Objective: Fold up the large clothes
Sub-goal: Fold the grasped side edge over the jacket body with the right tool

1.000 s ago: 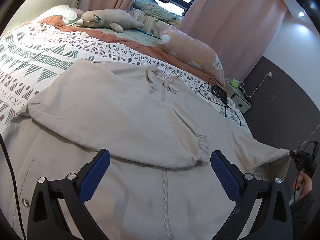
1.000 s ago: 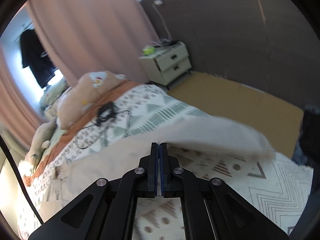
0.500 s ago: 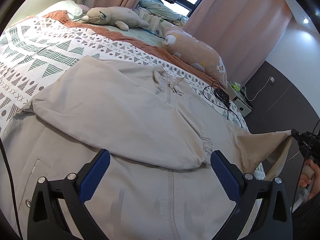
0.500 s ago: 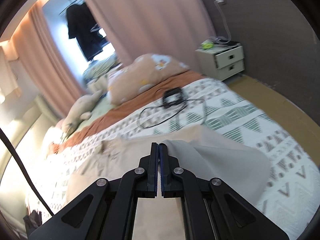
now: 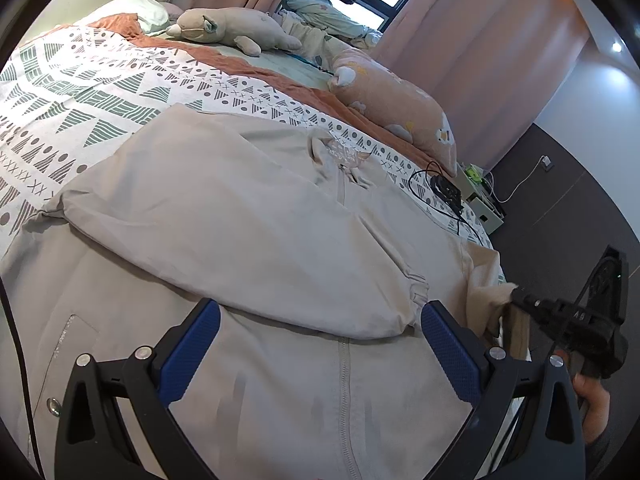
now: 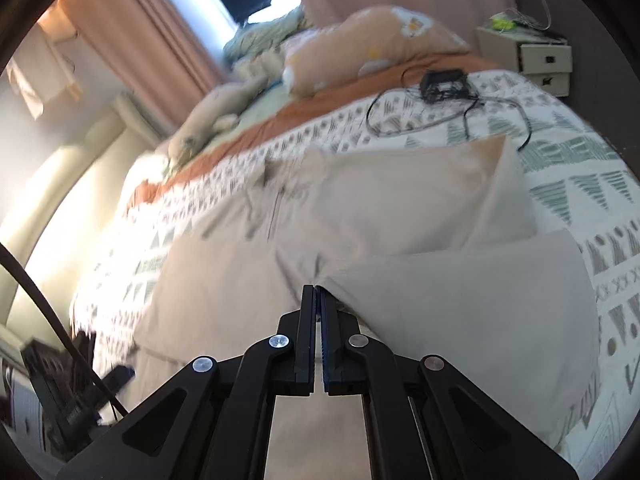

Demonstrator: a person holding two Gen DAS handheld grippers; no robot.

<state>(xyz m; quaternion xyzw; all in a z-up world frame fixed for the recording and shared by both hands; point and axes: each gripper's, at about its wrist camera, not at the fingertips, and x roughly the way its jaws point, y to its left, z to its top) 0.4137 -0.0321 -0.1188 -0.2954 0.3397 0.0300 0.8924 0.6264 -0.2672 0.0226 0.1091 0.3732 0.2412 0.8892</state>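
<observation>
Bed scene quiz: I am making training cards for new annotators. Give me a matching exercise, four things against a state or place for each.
Things:
1. left tool
2. right tool
3. folded sleeve
4. black cable

States:
A. clamped on the jacket's other sleeve
B. lying across the jacket's front
C. open above the jacket, holding nothing
D. on the patterned cover beyond the jacket

Pairs: 1-C, 2-A, 3-B, 4-D
</observation>
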